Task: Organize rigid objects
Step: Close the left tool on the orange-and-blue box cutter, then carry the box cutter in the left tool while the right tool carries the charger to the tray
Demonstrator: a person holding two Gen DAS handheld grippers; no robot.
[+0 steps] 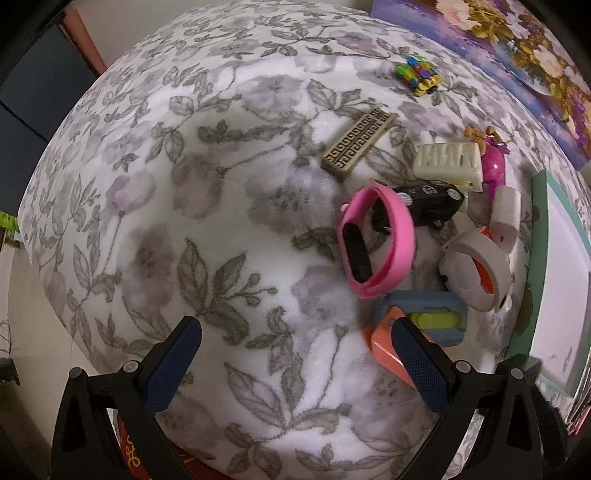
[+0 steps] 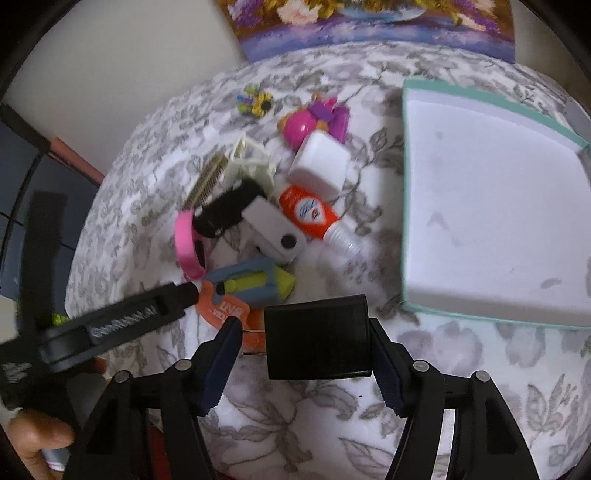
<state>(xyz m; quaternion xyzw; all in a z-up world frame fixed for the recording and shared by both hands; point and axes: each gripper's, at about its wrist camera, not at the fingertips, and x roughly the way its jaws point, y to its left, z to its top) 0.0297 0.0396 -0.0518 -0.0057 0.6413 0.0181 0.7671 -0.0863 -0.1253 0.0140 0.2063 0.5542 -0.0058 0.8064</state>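
A pile of small rigid objects lies on the floral cloth: a pink wristband [image 1: 376, 240] [image 2: 188, 243], a black toy car [image 1: 428, 201], a grey-blue and yellow block [image 1: 424, 317] [image 2: 255, 280], an orange card [image 2: 225, 306], an orange-and-white bottle [image 2: 317, 218] and a white case [image 2: 321, 162]. A teal-rimmed white tray [image 2: 491, 218] [image 1: 539, 266] stands to the right. My right gripper [image 2: 306, 358] has a black plug adapter [image 2: 317, 338] between its fingers, resting against the right pad with a gap at the left pad. My left gripper [image 1: 295, 354] is open and empty, near the pile; it also shows in the right wrist view [image 2: 122, 325].
A tan carved bar [image 1: 356, 144], a cream carved block [image 1: 448, 162], a pink toy [image 2: 299, 125] and a colourful brick toy [image 1: 419, 75] lie farther back. A flower painting [image 2: 373, 26] leans at the rear. The cloth's edge drops off at left.
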